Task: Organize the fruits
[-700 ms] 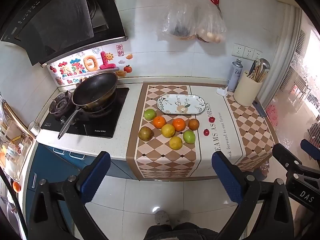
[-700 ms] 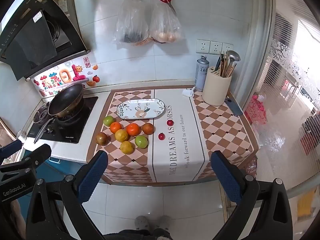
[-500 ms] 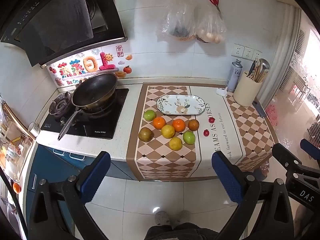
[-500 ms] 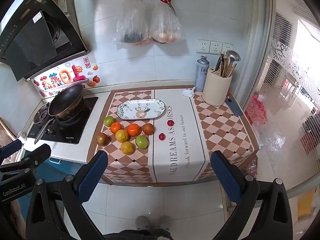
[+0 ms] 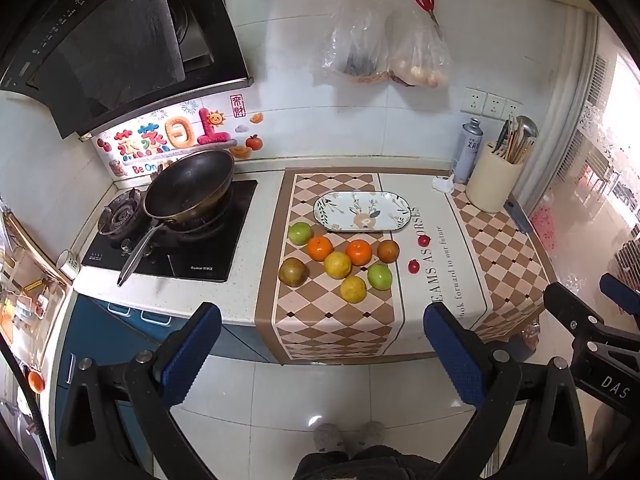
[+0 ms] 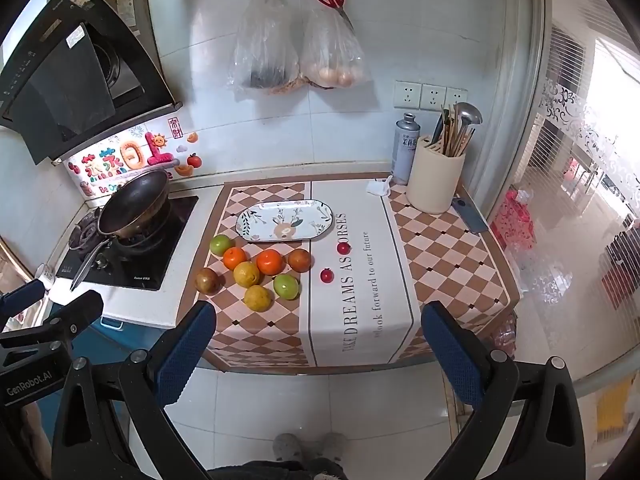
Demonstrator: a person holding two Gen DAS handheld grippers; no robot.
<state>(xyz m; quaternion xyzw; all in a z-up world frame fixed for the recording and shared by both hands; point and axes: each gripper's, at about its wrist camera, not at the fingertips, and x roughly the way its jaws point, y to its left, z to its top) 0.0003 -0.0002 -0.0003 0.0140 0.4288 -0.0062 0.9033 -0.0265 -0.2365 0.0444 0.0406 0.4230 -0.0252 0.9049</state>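
- I held the left gripper (image 5: 320, 354) and the right gripper (image 6: 316, 350) back from the worktop (image 5: 460, 280), both sets of fingers spread wide and empty.
- Ahead of the fingers, the fruits (image 5: 338, 265) lay clustered on the checked mat (image 5: 332, 320), apart from the fingers.
- Beyond them the plate (image 5: 362, 212) sat bare, likely their destination.
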